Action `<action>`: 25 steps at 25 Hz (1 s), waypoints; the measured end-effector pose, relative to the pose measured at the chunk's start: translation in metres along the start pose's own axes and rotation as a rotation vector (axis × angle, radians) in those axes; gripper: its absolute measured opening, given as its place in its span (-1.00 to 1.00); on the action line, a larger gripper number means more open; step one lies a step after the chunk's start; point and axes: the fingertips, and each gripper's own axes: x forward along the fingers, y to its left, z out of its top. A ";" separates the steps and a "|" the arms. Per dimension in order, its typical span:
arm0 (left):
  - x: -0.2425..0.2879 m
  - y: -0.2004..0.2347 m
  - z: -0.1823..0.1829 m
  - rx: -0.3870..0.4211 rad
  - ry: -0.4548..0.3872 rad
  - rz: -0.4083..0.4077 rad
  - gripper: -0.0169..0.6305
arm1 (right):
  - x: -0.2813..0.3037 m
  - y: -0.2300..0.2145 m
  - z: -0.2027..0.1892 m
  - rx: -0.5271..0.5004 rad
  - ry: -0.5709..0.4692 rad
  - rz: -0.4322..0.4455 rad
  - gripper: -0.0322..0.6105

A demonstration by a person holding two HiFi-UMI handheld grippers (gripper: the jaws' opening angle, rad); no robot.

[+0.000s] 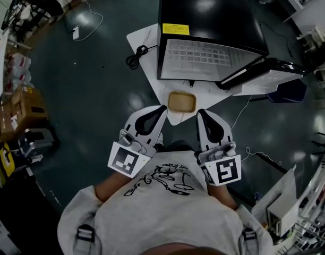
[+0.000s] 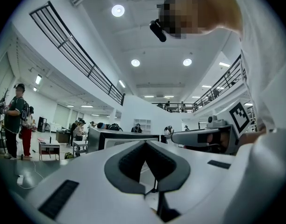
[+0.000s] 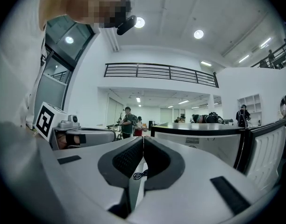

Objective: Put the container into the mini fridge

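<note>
Seen from above: dark, glossy floor (image 1: 99, 89) mirroring round ceiling lights, with brown cardboard boxes (image 1: 24, 108) stacked at the left edge. In the middle, a white counter (image 1: 146, 41) set at an angle, bearing a black mini fridge (image 1: 210, 15) with its white-lined door (image 1: 258, 70) swung open to the right and pale shelves showing inside. A coiled black cable (image 1: 135, 56) on the counter, left of the fridge.

Just in front of the open fridge, near the counter's closest corner: a tan, rounded-rectangular shallow container (image 1: 182, 101), lying flat, broad face up, long axis running left to right, parallel to the fridge front.

Nearer still, against a grey printed shirt (image 1: 168, 211): white left hand-held gripper (image 1: 163, 108) and white right hand-held gripper (image 1: 201, 112), side by side, both aimed toward the container yet apart from it. Jaws of each pressed together, pinching nothing.

From the gripper views: a tall white hall with dark balcony railings (image 3: 159, 71) and people standing (image 3: 128, 120) far off.
</note>
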 end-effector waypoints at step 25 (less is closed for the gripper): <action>0.051 -0.021 -0.055 0.007 0.107 0.019 -0.91 | 0.014 -0.040 -0.042 -0.059 0.050 0.155 -0.80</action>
